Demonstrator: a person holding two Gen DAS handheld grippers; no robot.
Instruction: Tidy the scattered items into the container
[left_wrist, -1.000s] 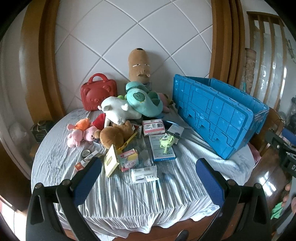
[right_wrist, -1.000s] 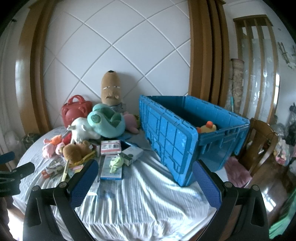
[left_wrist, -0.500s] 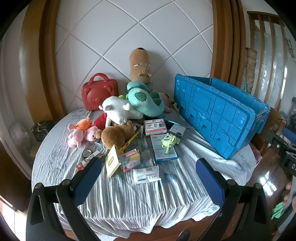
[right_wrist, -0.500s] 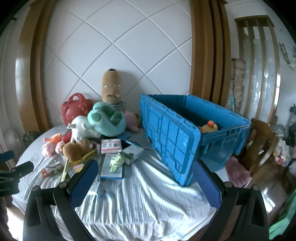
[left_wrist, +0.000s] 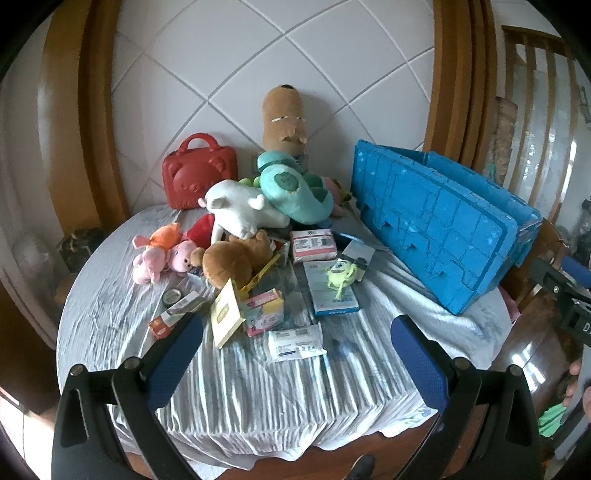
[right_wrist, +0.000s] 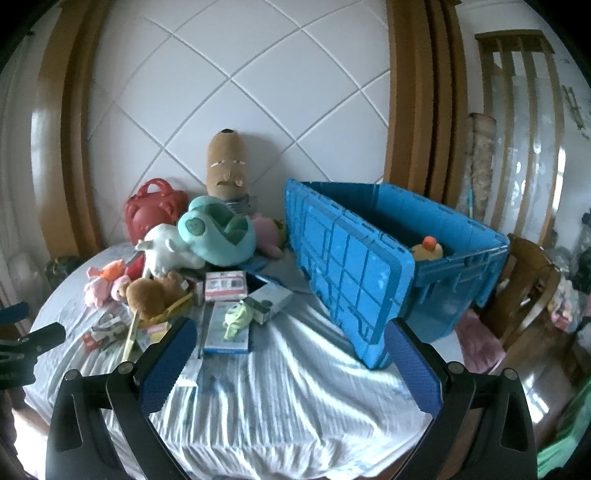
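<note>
Both claws, the left gripper (left_wrist: 295, 354) and the right gripper (right_wrist: 290, 354), gape wide and empty above the table (left_wrist: 258, 387). Toys and packets lie scattered beside the blue crate (right_wrist: 454, 254)

Both tools have drifted slightly forward toward the table (left_wrist: 110, 306): the toy pile and blue crate (right_wrist: 369, 266) sit a little lower and larger in view.

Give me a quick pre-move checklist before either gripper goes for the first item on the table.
1. Left gripper open, holding nothing: ok.
2. Right gripper open, holding nothing: ok.
3. Blue crate open on top: ok; a yellow duck toy already inside.
4. Crate flap hanging toward the items, may obstruct: not ok.
5. Nearest item, white packet, lying free: ok.
6. Crate's remaining room: cannot tell.
</note>
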